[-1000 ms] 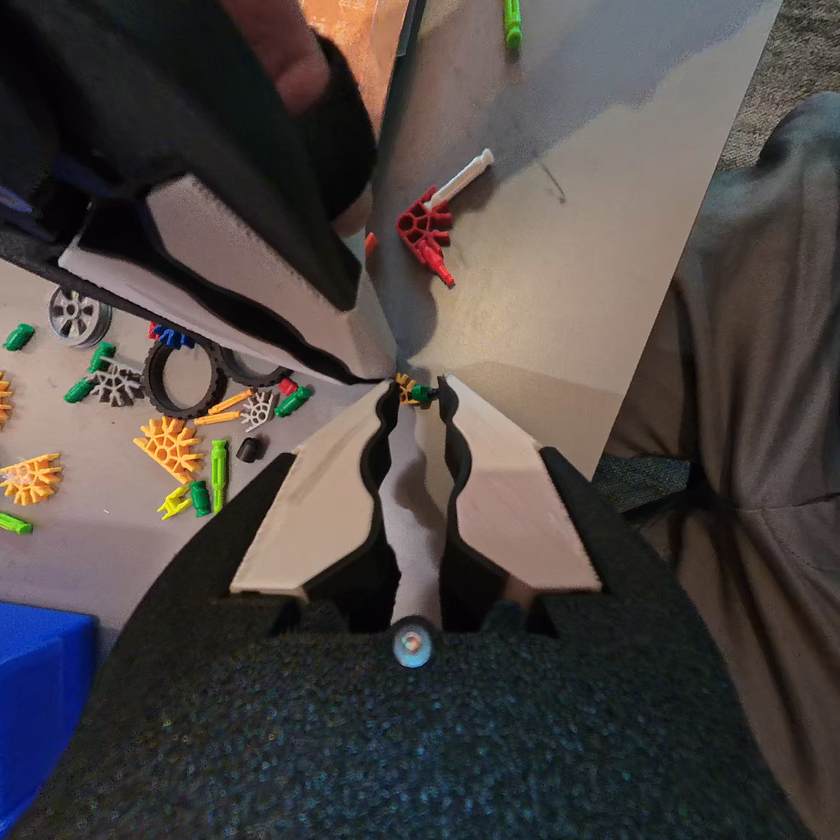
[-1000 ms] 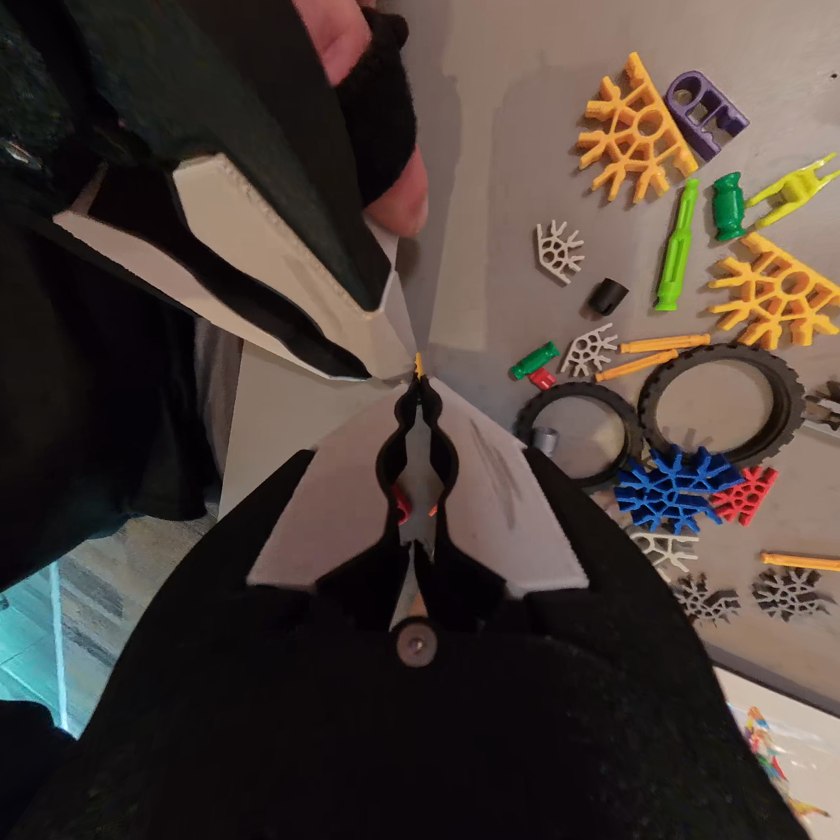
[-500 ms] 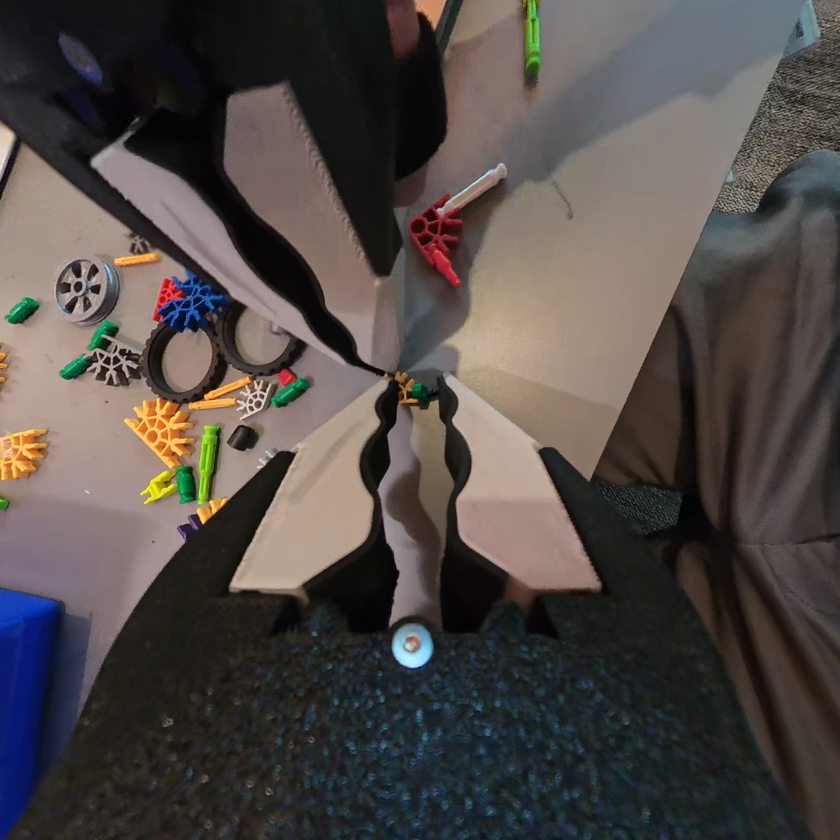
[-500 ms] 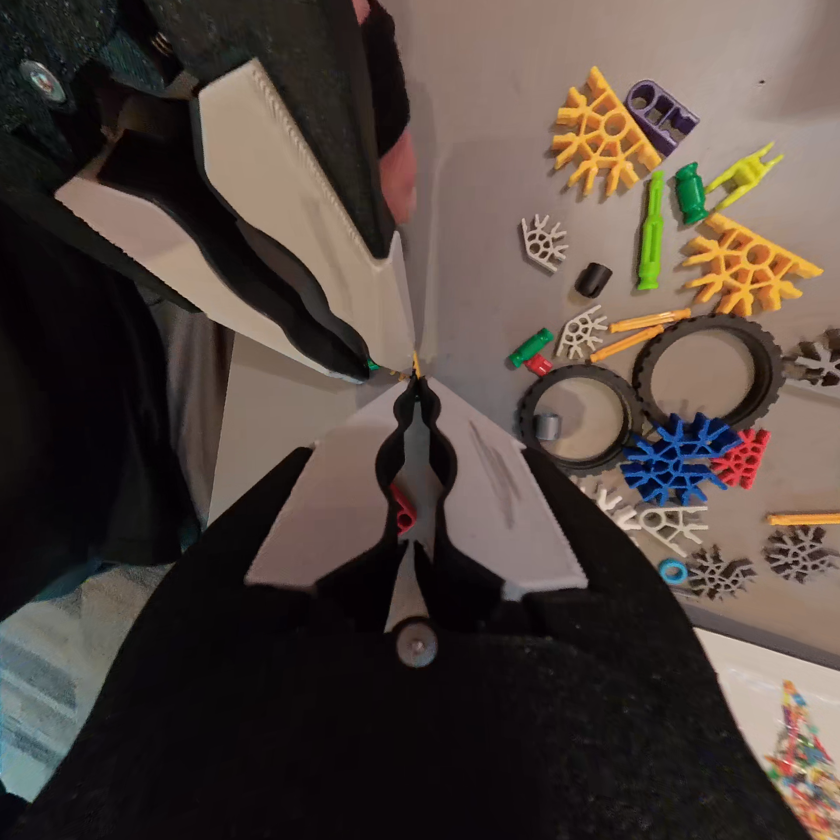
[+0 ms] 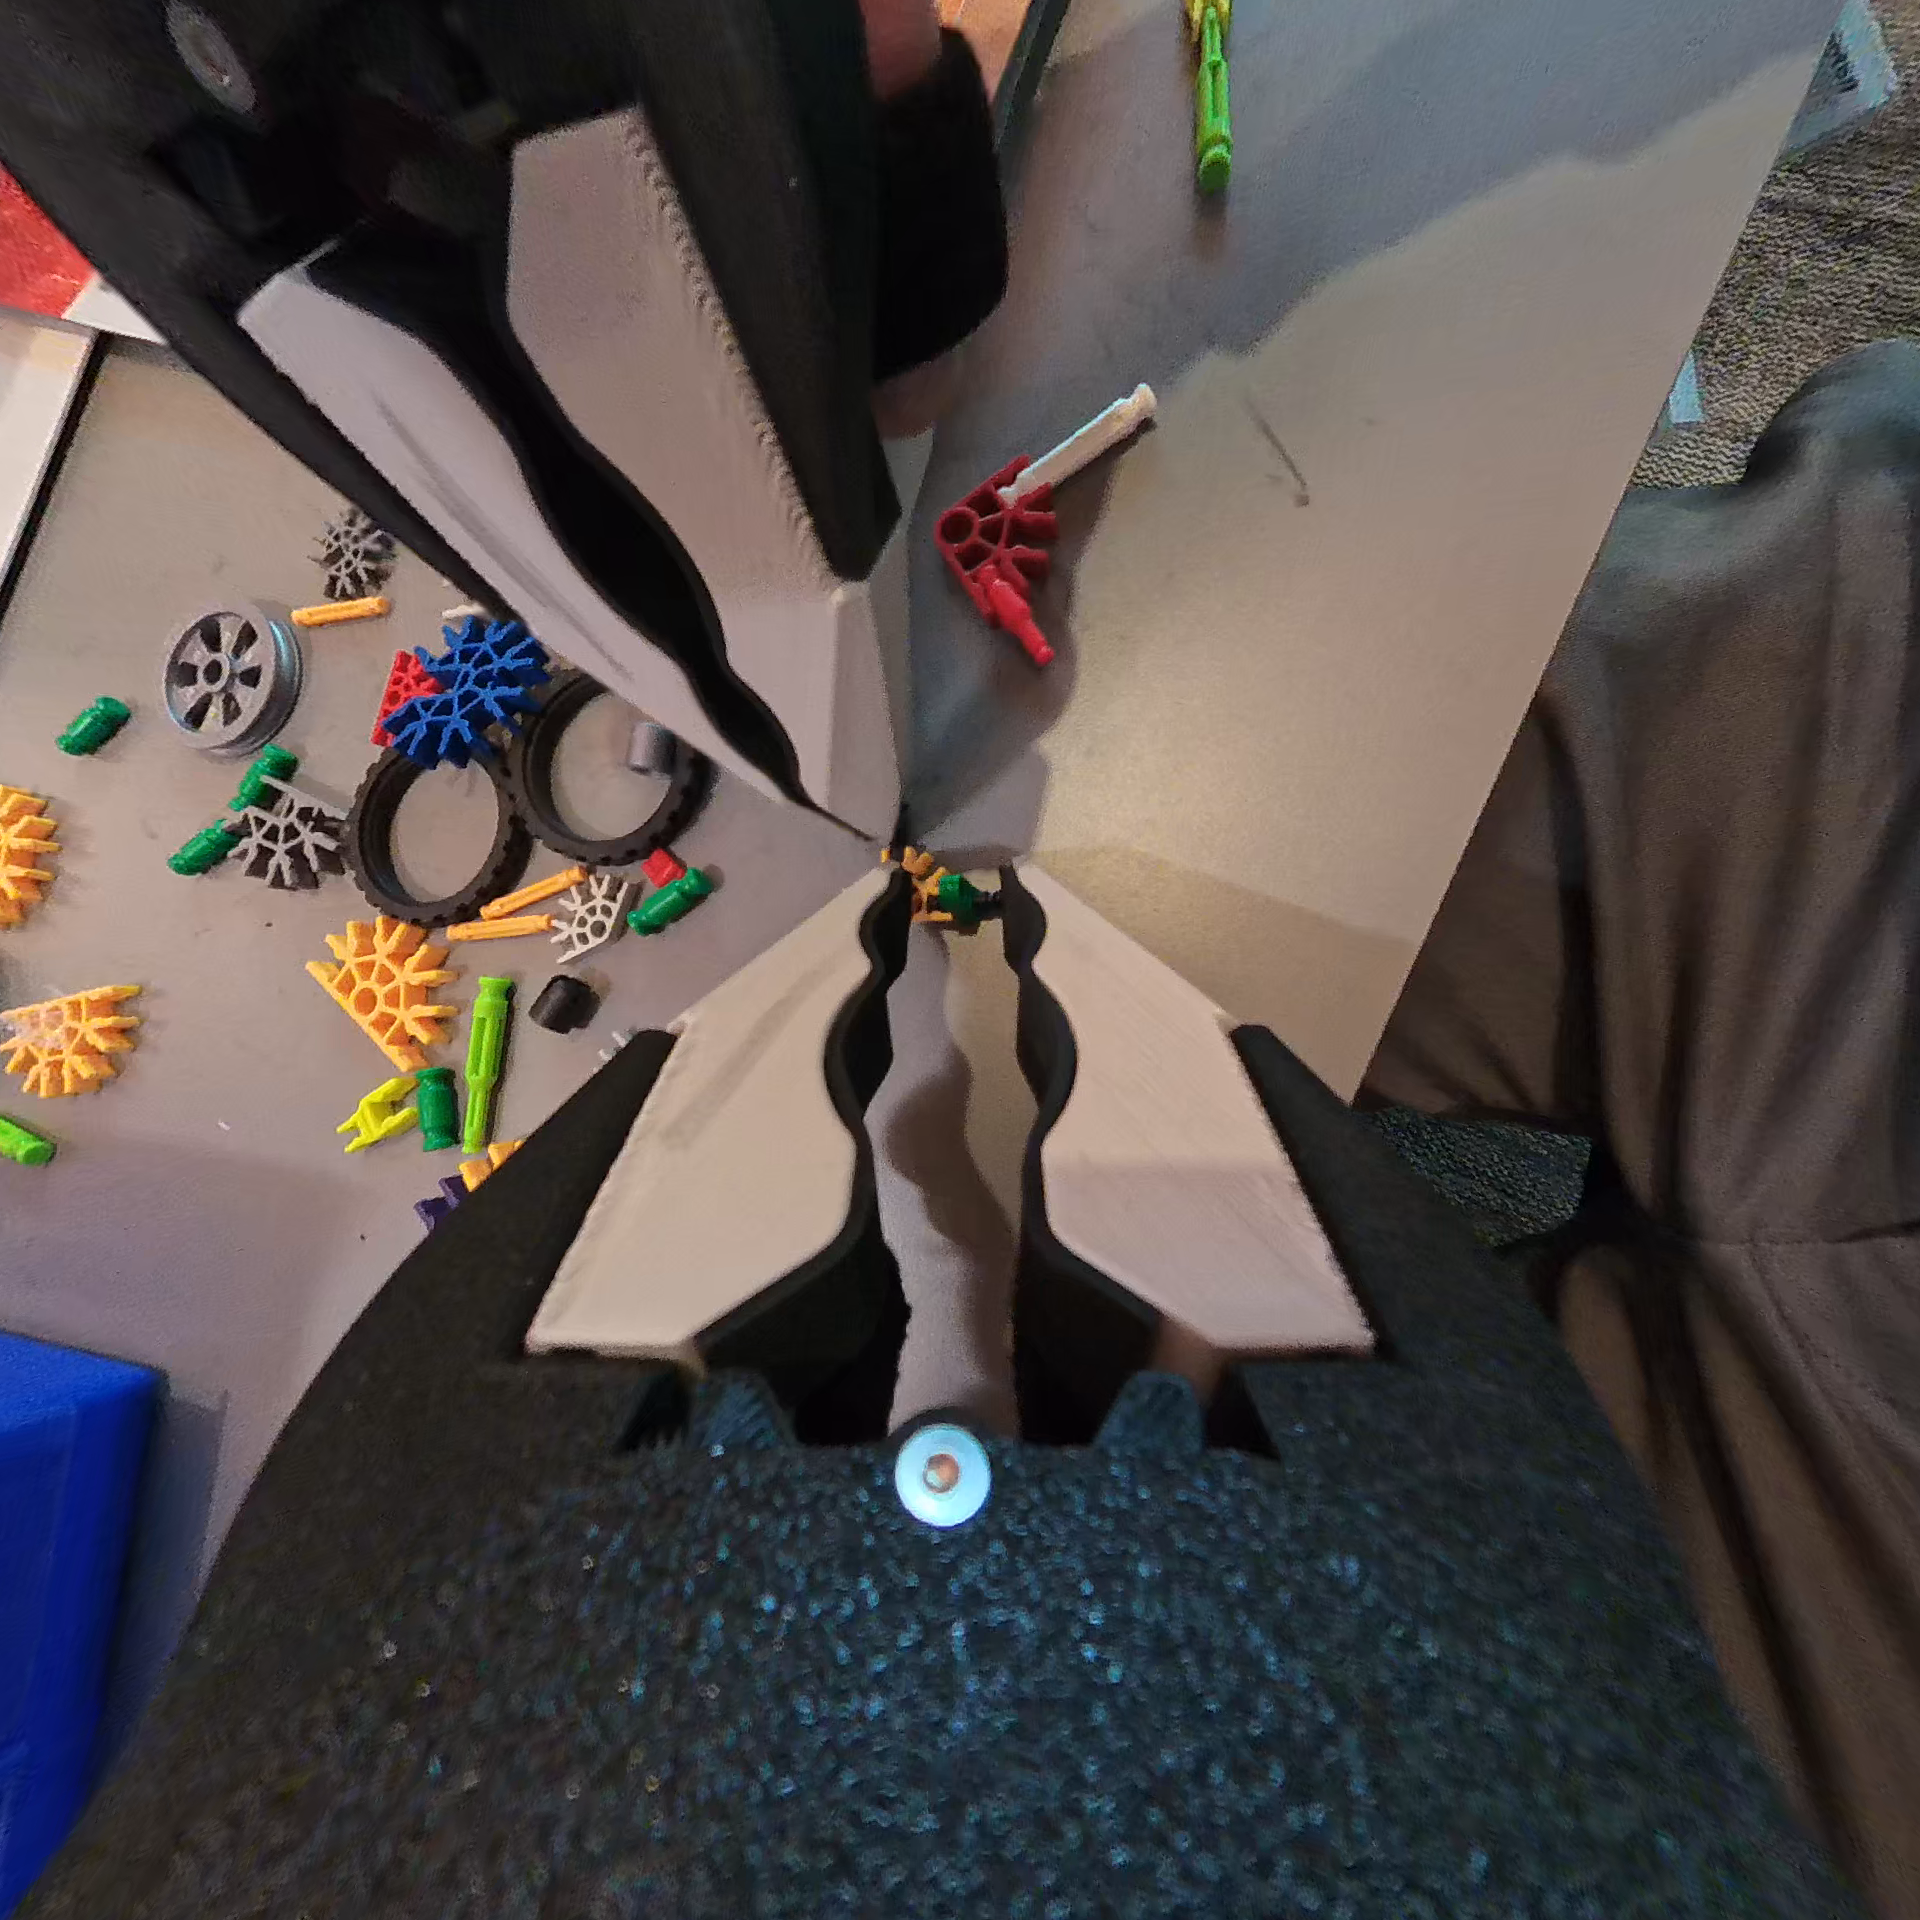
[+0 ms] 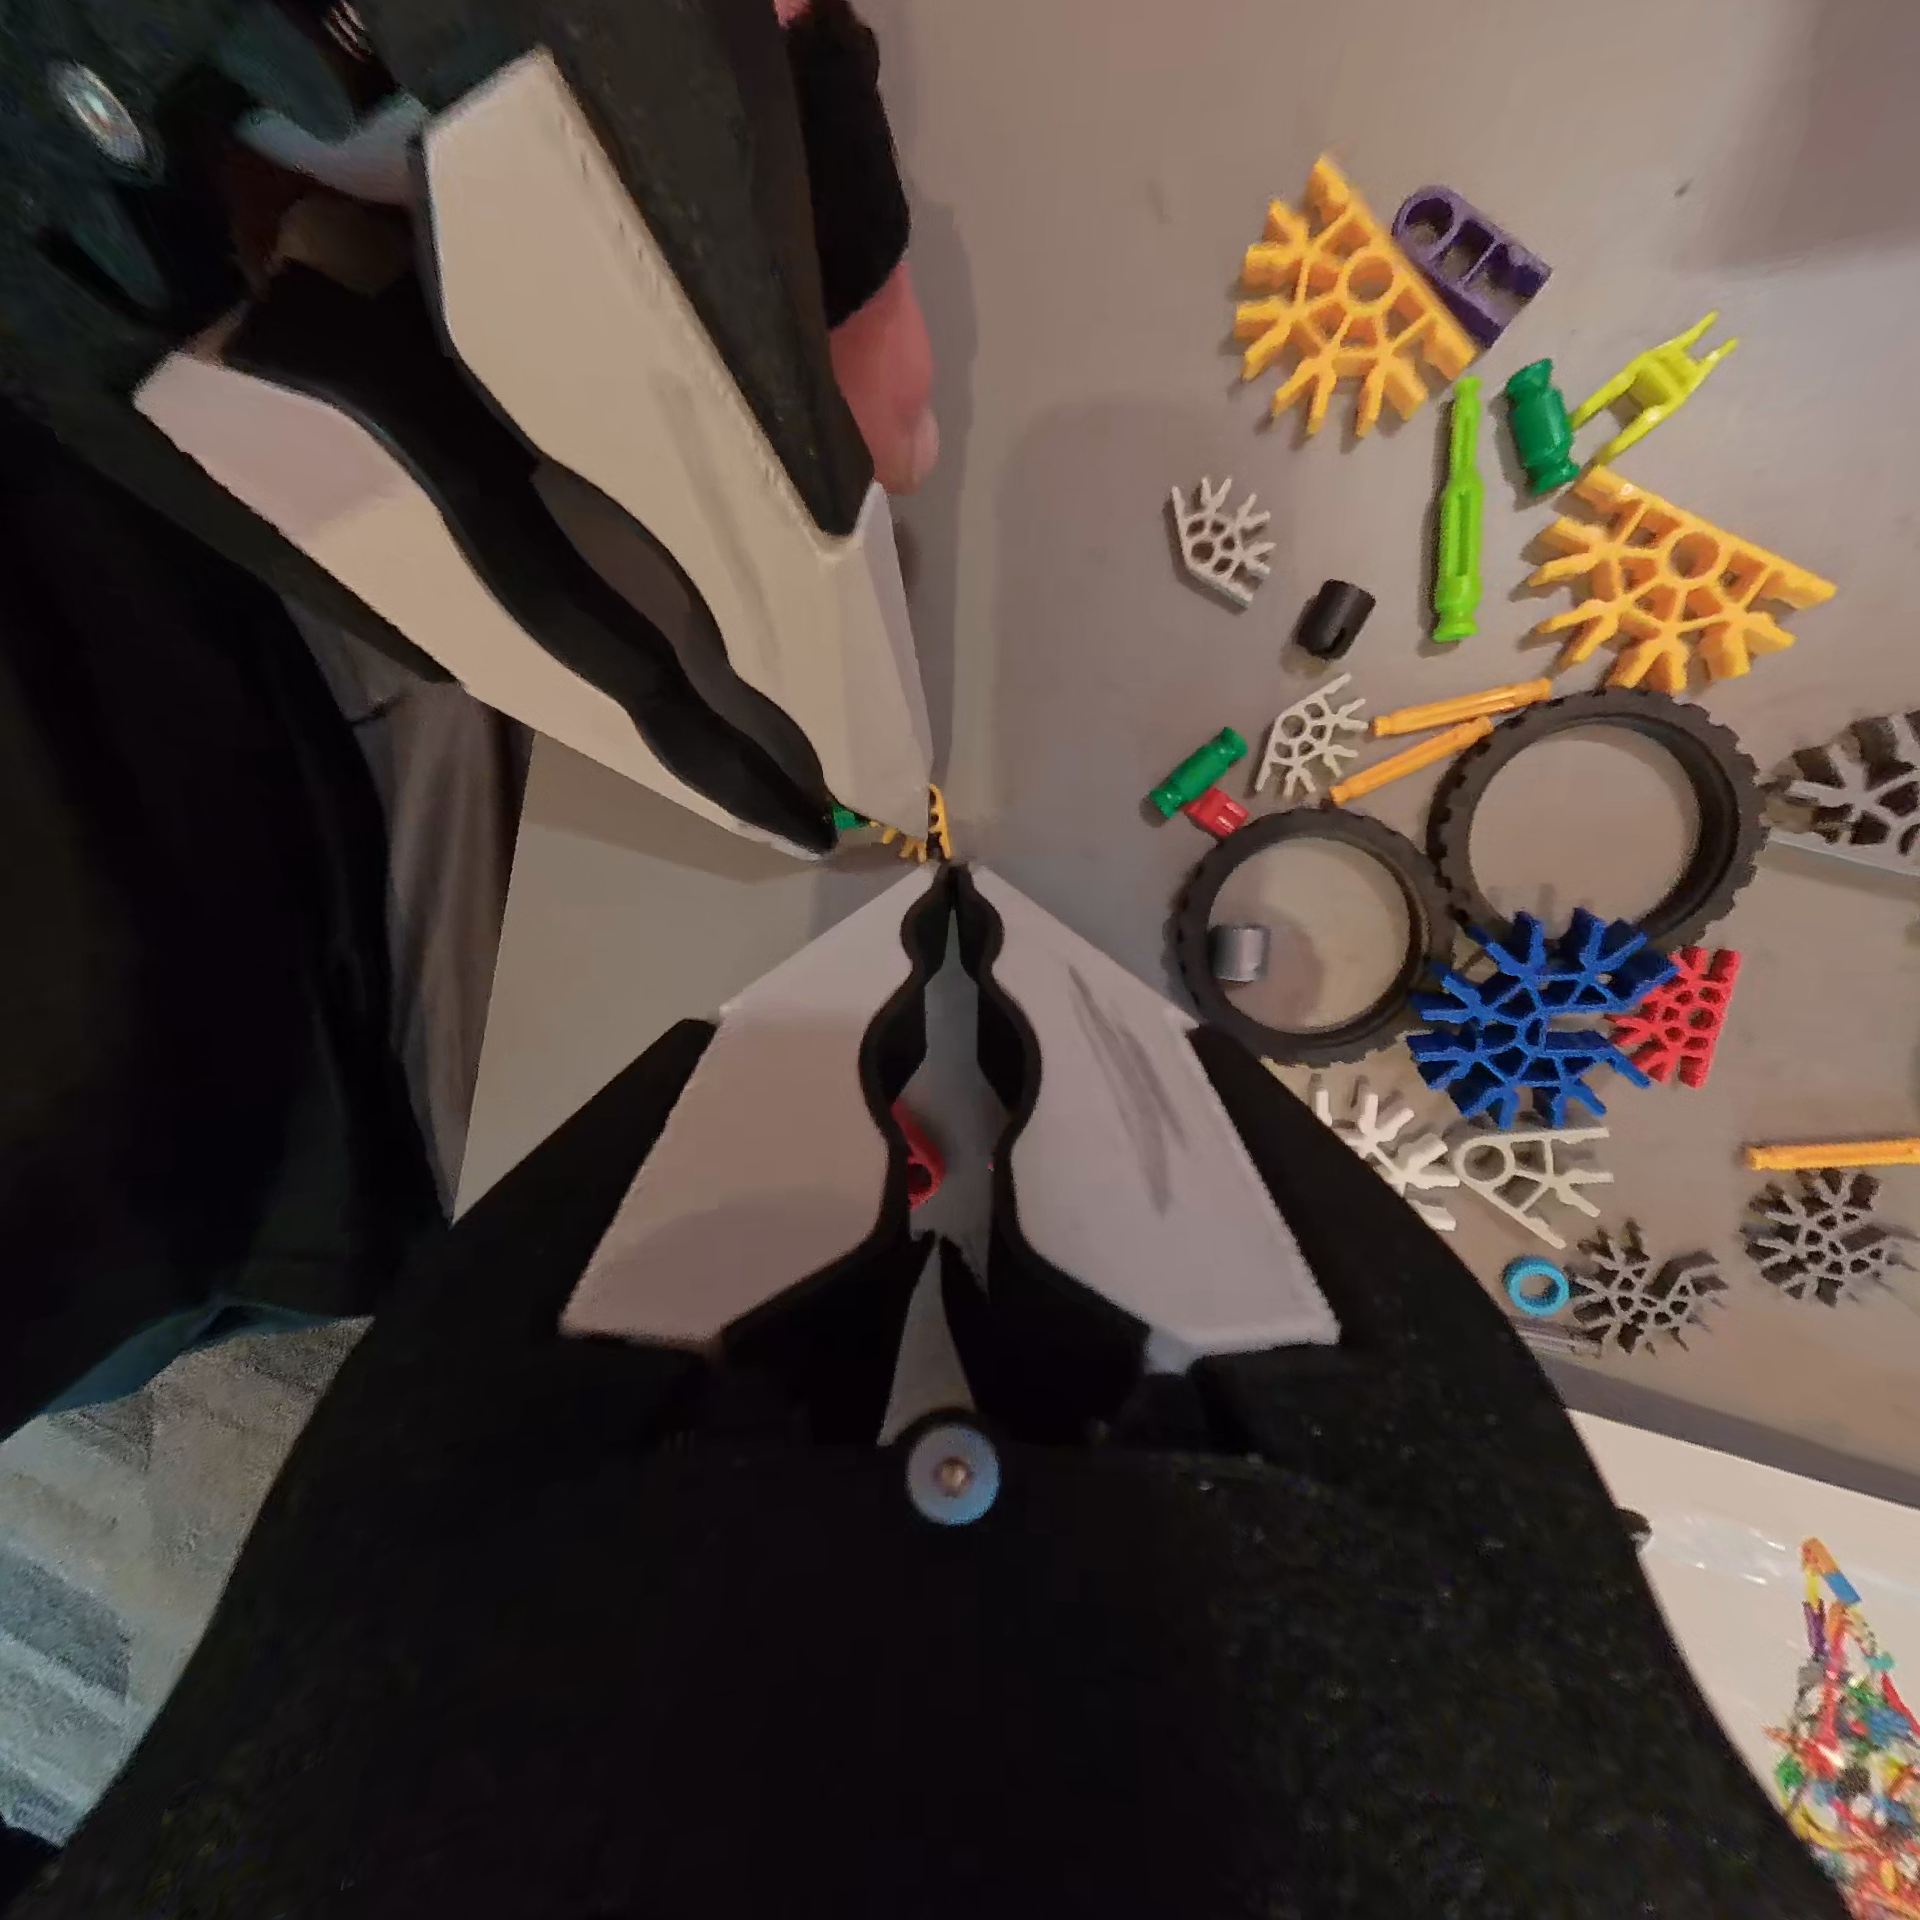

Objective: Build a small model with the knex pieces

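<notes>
My left gripper (image 5: pixel 951 883) is shut on a short green rod (image 5: pixel 966 896) that has a small yellow connector (image 5: pixel 920 873) on its end, held above the grey table (image 5: pixel 1299 727). My right gripper (image 6: pixel 951 873) is shut, its tips on the edge of that yellow connector (image 6: pixel 925 826). The two grippers meet tip to tip. In the left wrist view the right gripper (image 5: pixel 883 831) comes in from the upper left. In the right wrist view the left gripper (image 6: pixel 878 816) comes in from the upper left with the green rod (image 6: pixel 847 818).
Loose pieces lie on the table: two black tyres (image 5: pixel 436 842), a blue connector (image 5: pixel 468 691), yellow connectors (image 5: pixel 384 987), and a red connector with a white rod (image 5: pixel 997 540). A blue box (image 5: pixel 62 1507) stands at lower left. A person's grey trouser leg (image 5: pixel 1714 935) is past the table edge.
The right gripper has swung more upright in the left wrist view, and the left likewise in the right wrist view. More of the yellow connector shows. The tips stay together.
</notes>
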A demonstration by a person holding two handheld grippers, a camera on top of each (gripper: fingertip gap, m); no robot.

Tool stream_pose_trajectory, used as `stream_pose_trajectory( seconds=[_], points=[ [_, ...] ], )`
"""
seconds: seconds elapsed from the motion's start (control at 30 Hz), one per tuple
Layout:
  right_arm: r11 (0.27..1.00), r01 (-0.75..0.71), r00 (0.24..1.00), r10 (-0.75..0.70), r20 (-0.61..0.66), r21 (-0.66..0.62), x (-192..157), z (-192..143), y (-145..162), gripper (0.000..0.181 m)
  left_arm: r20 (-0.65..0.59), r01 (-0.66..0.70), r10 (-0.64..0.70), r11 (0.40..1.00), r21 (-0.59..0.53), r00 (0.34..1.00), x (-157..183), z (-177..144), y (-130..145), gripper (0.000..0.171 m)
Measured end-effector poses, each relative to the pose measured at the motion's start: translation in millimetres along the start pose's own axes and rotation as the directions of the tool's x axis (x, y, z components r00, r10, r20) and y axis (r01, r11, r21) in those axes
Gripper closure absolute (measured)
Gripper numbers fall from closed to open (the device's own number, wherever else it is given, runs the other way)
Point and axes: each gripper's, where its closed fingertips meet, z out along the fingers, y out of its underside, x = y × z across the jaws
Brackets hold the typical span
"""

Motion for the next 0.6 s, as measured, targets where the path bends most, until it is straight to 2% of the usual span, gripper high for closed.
stream_pose_trajectory(
  seconds=[0.3, 0.43, 0.6],
  points=[
    [0.999, 0.016, 1.0, -0.015, -0.023, 0.032, -5, -3, 2, 0.181, 0.04, 0.064, -0.066, 0.997, 0.047, 0.997, 0, -11, 9, 0.143],
    [0.998, 0.014, 0.999, -0.011, -0.042, 0.069, -8, -7, 0, 0.178, 0.051, 0.073, -0.076, 0.996, 0.058, 0.996, 2, -12, 11, 0.145],
    [0.999, 0.018, 0.997, -0.015, -0.073, 0.039, -7, 0, 7, 0.178, 0.076, 0.079, -0.084, 0.995, 0.068, 0.994, 1, -9, 9, 0.152]
  ],
)
